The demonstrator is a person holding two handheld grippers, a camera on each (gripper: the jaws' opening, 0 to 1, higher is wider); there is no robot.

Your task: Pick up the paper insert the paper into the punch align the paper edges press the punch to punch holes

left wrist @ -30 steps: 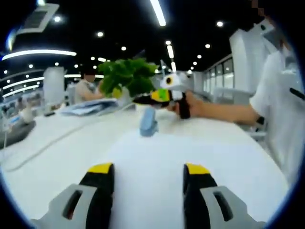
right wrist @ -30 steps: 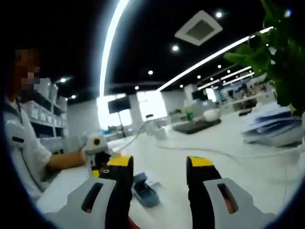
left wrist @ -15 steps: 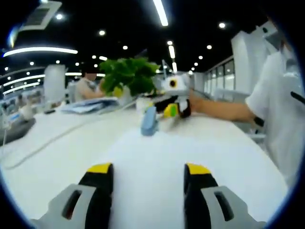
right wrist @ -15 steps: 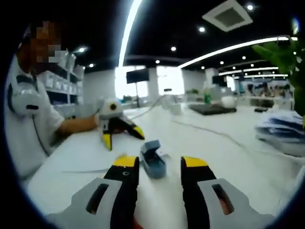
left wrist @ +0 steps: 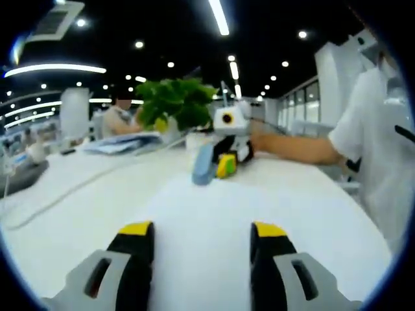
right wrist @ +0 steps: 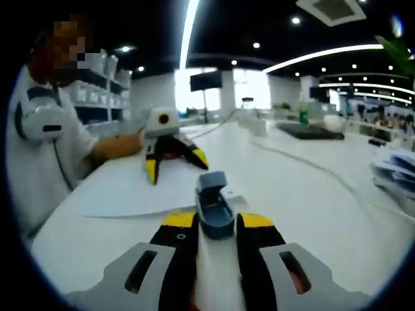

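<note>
The left hand-held gripper [left wrist: 200, 236] is hovering low over the white desk [left wrist: 78, 194] with its yellow-tipped jaws spread wide and nothing between them, apparently waiting its turn to deal with the paper [left wrist: 194, 214], which is lying flat on the desk ahead of it toward twelve o'clock. At the paper's far edge the blue punch [left wrist: 202, 164] is standing, with a leafy plant [left wrist: 174, 102] behind it at eleven o'clock. Just to the right of the punch, the right hand-held gripper [left wrist: 226, 159] is coming in from two o'clock with its tips pointing down at the desk.

In the right gripper view, the paper [right wrist: 136, 194] is lying at ten o'clock with the left hand-held gripper [right wrist: 174, 163] poised above it, and the punch [right wrist: 213, 205] is sitting at twelve o'clock just beyond the tips of the right hand-held gripper [right wrist: 218, 222]. Its jaws are standing narrowly apart, holding nothing, seemingly lined up to steady or press the punch.

Compared with a second ago, the right hand-held gripper has been dropping from mid-air to desk level beside the punch and narrowing its jaws, while the left is staying put
</note>
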